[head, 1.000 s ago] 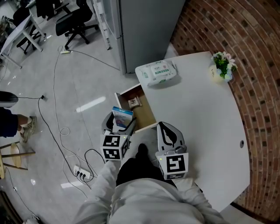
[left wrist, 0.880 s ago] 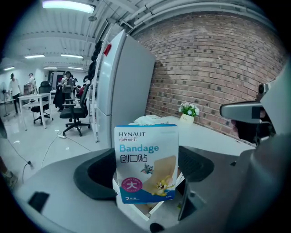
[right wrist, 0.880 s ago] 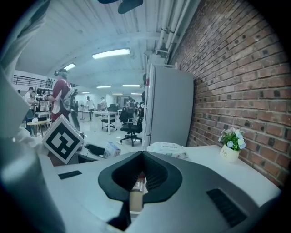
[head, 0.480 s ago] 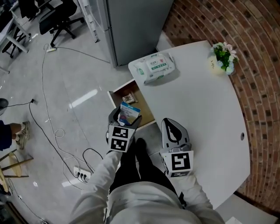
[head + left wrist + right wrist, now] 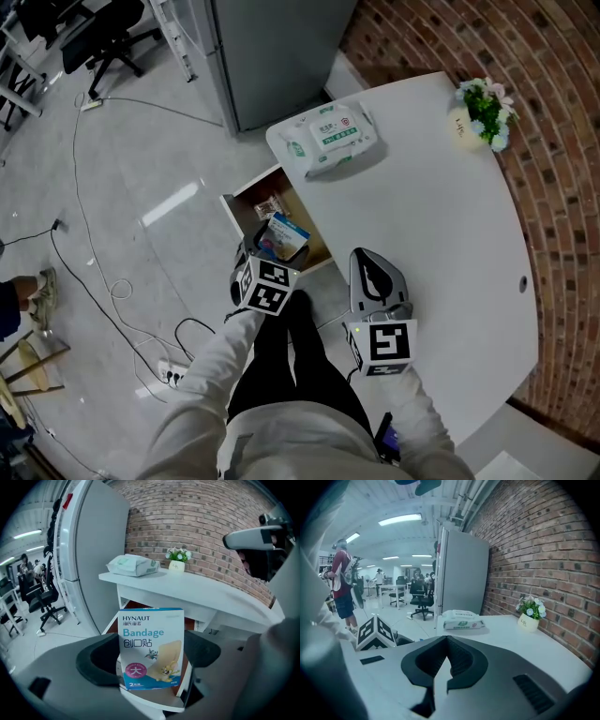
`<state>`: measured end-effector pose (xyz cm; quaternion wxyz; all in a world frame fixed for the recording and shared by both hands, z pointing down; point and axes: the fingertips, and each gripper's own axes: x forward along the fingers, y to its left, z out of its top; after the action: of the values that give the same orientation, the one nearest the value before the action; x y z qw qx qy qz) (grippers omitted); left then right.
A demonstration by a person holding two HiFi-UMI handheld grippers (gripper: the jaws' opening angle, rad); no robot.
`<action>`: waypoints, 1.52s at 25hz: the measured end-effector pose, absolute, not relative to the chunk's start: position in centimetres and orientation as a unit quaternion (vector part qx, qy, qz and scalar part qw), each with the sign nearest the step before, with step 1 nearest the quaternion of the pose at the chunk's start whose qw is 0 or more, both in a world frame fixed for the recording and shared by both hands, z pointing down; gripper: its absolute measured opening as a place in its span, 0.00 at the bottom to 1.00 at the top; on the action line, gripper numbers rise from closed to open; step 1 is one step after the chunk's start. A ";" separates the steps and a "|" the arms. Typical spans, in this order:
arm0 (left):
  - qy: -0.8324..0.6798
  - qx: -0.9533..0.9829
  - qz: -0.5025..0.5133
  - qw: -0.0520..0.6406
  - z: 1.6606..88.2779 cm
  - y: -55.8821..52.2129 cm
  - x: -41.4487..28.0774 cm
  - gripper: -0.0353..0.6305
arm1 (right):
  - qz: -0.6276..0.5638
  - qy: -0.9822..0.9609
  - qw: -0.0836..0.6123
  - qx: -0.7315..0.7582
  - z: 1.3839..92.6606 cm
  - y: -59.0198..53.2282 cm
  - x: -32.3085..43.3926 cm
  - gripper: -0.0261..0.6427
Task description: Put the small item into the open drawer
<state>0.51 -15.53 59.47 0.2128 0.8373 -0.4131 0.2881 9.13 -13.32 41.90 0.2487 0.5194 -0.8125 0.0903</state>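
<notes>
Bandage box (image 5: 151,648) upright between the left gripper's (image 5: 274,251) clamping jaws, above the open drawer (image 5: 298,208); right gripper (image 5: 442,666) pressed together, empty.

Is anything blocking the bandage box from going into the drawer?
Nothing visible blocks it. The left gripper holds the bandage box right over the front of the open drawer. A small packet lies farther back in the drawer, leaving room.

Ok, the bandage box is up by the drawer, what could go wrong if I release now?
The bandage box stands upright in the left gripper, near the front edge of the open drawer. Dropped here, it may catch that edge and tip out. It may also land on the small packet already inside.
</notes>
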 end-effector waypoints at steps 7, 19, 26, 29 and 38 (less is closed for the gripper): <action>-0.360 0.847 0.333 0.206 63.1 -16.1 2.1 0.68 | 0.100 -0.800 0.249 0.537 42.8 -14.0 9.7 0.08; -0.252 0.842 0.431 0.203 70.4 -15.5 5.3 0.68 | 0.118 -0.782 0.249 0.559 44.0 -14.3 10.6 0.08; -0.223 0.837 0.462 0.188 72.9 -15.8 6.5 0.68 | 0.124 -0.775 0.256 0.565 44.5 -13.8 11.0 0.08; -0.213 0.834 0.475 0.184 74.0 -15.9 6.6 0.68 | 0.130 -0.772 0.256 0.568 44.8 -13.6 11.0 0.08; -0.184 0.830 0.497 0.173 76.8 -15.8 7.4 0.68 | 0.133 -0.773 0.266 0.560 45.5 -13.2 10.5 0.08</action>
<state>7.40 -15.84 76.82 0.1734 0.8303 -0.1840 0.4967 10.49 -13.19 45.52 0.2660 0.5600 -0.7734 0.1326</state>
